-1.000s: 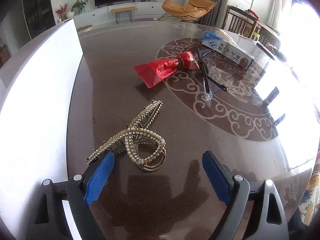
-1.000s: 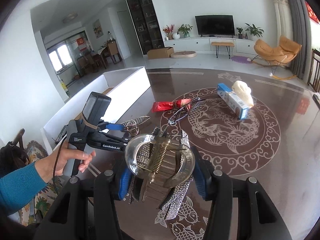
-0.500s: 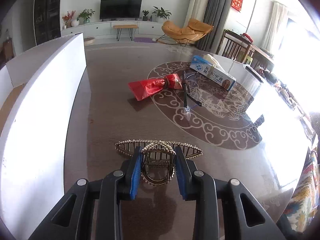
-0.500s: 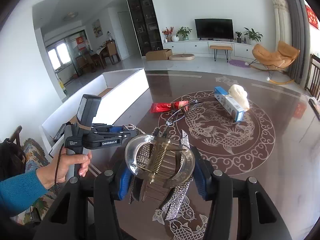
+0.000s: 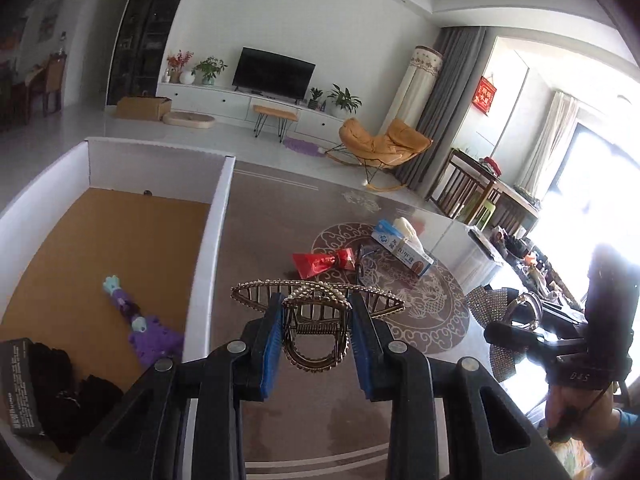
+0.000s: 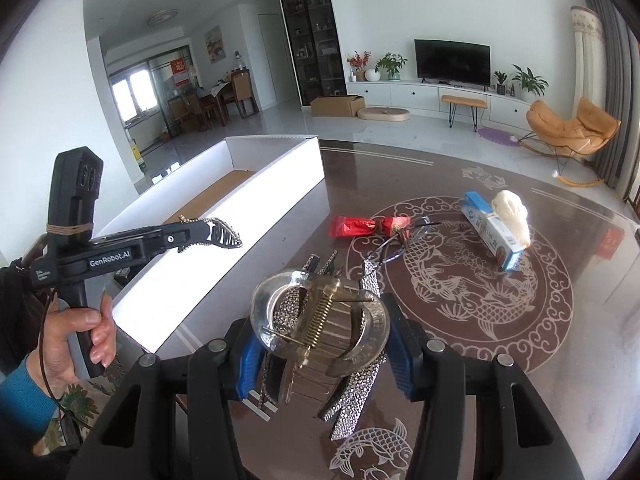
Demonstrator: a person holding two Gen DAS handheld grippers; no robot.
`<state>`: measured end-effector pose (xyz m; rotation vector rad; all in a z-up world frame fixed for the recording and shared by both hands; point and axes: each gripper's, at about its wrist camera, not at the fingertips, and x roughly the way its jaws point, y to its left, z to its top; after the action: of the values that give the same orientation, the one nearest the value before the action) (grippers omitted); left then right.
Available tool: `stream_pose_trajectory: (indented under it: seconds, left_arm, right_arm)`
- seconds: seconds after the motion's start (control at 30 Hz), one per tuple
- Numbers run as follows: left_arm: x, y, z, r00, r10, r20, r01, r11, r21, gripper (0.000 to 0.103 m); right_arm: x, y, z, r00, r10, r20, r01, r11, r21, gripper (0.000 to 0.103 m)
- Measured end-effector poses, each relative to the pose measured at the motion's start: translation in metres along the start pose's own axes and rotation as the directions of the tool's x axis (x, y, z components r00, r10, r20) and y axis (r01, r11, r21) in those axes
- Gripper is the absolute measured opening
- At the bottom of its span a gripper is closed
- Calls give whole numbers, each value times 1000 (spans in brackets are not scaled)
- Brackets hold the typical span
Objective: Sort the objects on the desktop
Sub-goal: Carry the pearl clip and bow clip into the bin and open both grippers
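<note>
My left tongs (image 5: 316, 336) are clenched on a pearl-studded gold hair claw (image 5: 316, 312). Blue pads press its hinge from both sides and it's lifted clear of the worktop (image 5: 304, 408). Jaws have just been closing, with the claw between them. The right view shows the same claw poking out of the left tongs, up beside the right wall of the white cardboard box (image 6: 256, 224).

My right tongs (image 6: 320, 344) are grasping a rhinestone hair claw (image 6: 320, 320) with a clear rounded top and a brass spring. It's pinched between the blue pads and held above the near edge of the worktop.

The box sits on the left side of the worktop, with a brown floor. Inside at the near end: a purple toy (image 5: 140, 328) with teal tips, a black flat box (image 5: 20, 384) and a bundle of black fabric (image 5: 68, 392), which I can't identify further.

Still on the worktop, far centre over the dragon medallion: a red wrapped packet (image 6: 360, 226), black-framed glasses (image 6: 396, 240) just right of it and touching its end, then a blue-and-white carton (image 6: 490, 236) with a cream knitted item (image 6: 512, 212) resting on top, further right.

A hand (image 6: 76, 340) in a teal sleeve grips the left handle at the near left of the right view.
</note>
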<state>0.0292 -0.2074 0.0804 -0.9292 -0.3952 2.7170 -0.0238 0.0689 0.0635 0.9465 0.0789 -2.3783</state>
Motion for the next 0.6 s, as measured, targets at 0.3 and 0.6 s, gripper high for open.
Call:
stream_pose_trajectory:
  seconds: [0.3,0.6]
  left_arm:
    - [-37,154,15,949,302,-88,-311,941,-130,31]
    - [-17,215,-17,882,395,-258,-446,876,-184,59]
  right_arm:
    - [86,134,75,974,223,-41,-227,959,-172,53]
    - [206,229,92,915,289,-280,-347,920,-183,74]
